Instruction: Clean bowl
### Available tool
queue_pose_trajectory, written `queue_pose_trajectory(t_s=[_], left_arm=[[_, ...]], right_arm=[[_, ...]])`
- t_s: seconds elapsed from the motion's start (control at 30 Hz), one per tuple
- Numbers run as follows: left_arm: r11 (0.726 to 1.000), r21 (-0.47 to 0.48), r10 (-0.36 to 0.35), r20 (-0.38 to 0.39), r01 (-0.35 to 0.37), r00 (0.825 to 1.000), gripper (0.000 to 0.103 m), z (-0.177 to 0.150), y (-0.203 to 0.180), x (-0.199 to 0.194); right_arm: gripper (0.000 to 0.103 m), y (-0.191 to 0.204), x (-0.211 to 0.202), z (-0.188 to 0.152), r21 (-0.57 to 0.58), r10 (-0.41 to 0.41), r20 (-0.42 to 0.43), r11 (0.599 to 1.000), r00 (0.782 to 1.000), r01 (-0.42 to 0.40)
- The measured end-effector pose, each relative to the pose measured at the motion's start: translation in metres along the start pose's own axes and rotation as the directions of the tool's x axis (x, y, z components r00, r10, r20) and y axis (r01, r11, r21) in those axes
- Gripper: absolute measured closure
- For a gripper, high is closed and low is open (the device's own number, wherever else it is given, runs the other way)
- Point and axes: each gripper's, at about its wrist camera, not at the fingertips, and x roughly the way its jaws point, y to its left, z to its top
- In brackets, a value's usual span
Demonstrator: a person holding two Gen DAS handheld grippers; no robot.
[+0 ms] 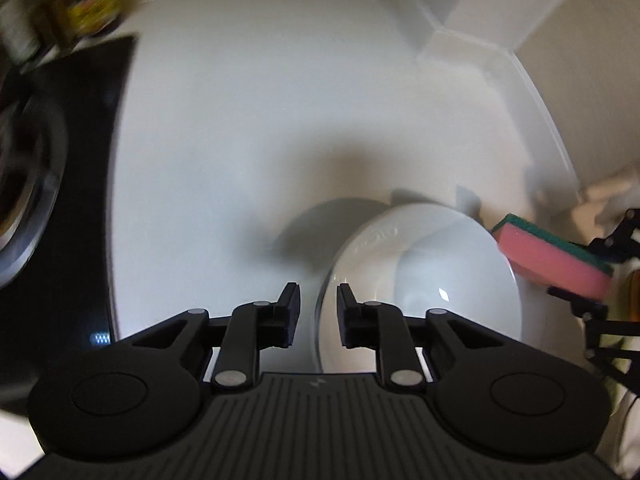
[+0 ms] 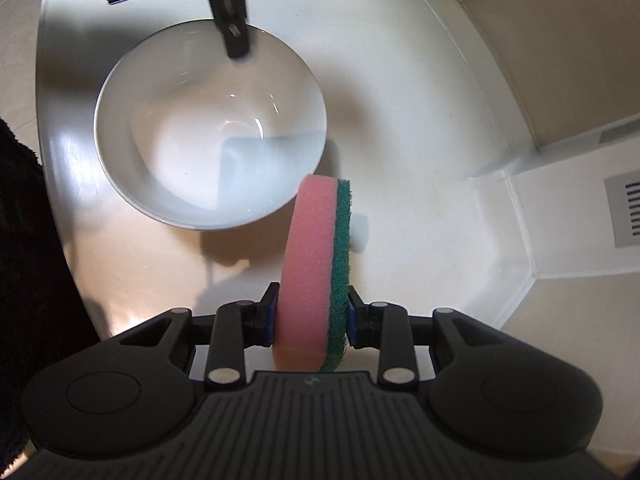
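The glossy white ceramic bowl (image 2: 211,128) sat upright on the white table (image 2: 400,120), the left tool (image 1: 318,304) apparently clenched on its rim, while the right tool (image 2: 312,320) gripped the pink-and-green sponge (image 2: 316,264) just beside it; scrubbing well would have needed that rim held steady.
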Motion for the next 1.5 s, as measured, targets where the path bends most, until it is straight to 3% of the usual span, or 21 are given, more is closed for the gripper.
queue_pose_trajectory(t_s=[0.13,0.2,0.3,0.4,0.43,0.47,0.53,0.6,0.7,0.83,1.07,1.17,1.3,1.43,1.5], left_arm=[[0.997,-0.075,-0.031,-0.064,0.026,0.997,0.081,-0.031,-0.005,0.016],[0.996,-0.092,-0.024,-0.053,0.019,0.998,0.08,-0.041,-0.01,0.021],[0.996,-0.09,-0.01,-0.032,0.007,0.999,0.081,-0.045,-0.012,0.022],[0.998,-0.048,0.031,0.006,-0.031,0.999,0.083,-0.047,-0.015,0.02],[0.998,-0.021,0.064,0.027,-0.063,0.998,0.086,-0.048,-0.018,0.019],[0.995,0.003,0.099,0.048,-0.099,0.994,0.086,-0.048,-0.02,0.019],[0.986,0.043,0.158,0.088,-0.162,0.984,0.088,-0.048,-0.023,0.018],[0.983,0.05,0.168,0.113,-0.174,0.979,0.087,-0.045,-0.021,0.018],[0.985,0.056,0.154,0.127,-0.162,0.98,0.084,-0.04,-0.019,0.018],[0.984,0.089,0.14,0.148,-0.154,0.979,0.079,-0.037,-0.029,0.027],[0.98,0.127,0.129,0.175,-0.152,0.976,0.074,-0.034,-0.04,0.038],[0.982,0.119,0.124,0.18,-0.147,0.976,0.072,-0.033,-0.04,0.04],[0.982,0.114,0.124,0.192,-0.148,0.974,0.071,-0.033,-0.041,0.041],[0.985,0.103,0.119,0.182,-0.139,0.976,0.071,-0.031,-0.041,0.042],[0.988,0.088,0.115,0.149,-0.129,0.982,0.077,-0.029,-0.038,0.041]], right_arm=[[0.076,-0.01,-0.008,0.016,-0.071,-0.059,0.067,0.995,0.996,0.064],[0.076,-0.003,-0.009,0.032,-0.235,-0.056,0.145,0.968,0.988,0.089],[0.076,0.013,-0.01,0.057,-0.496,-0.009,0.266,0.856,0.964,0.145],[0.076,0.028,-0.011,0.082,-0.705,0.07,0.365,0.672,0.928,0.226],[0.076,0.033,-0.008,0.091,-0.762,0.102,0.356,0.607,0.929,0.225],[0.076,0.034,-0.004,0.097,-0.795,0.121,0.33,0.571,0.936,0.206],[0.075,0.021,0.004,0.116,-0.831,0.182,0.232,0.548,0.956,0.097],[0.076,0.0,0.005,0.127,-0.819,0.245,0.141,0.574,0.959,-0.026],[0.075,-0.034,0.011,0.131,-0.721,0.342,0.03,0.658,0.939,-0.216],[0.075,-0.055,0.016,0.099,-0.566,0.41,0.027,0.758,0.912,-0.324],[0.075,-0.065,0.015,0.031,-0.321,0.394,0.062,0.878,0.917,-0.356],[0.075,-0.061,0.011,-0.007,-0.159,0.374,0.12,0.921,0.919,-0.354],[0.075,-0.035,0.001,-0.044,-0.01,0.314,0.163,0.949,0.935,-0.317],[0.075,-0.004,-0.02,-0.067,0.037,0.253,0.131,0.965,0.959,-0.259],[0.076,0.011,-0.031,-0.078,0.055,0.222,0.111,0.972,0.969,-0.229]])
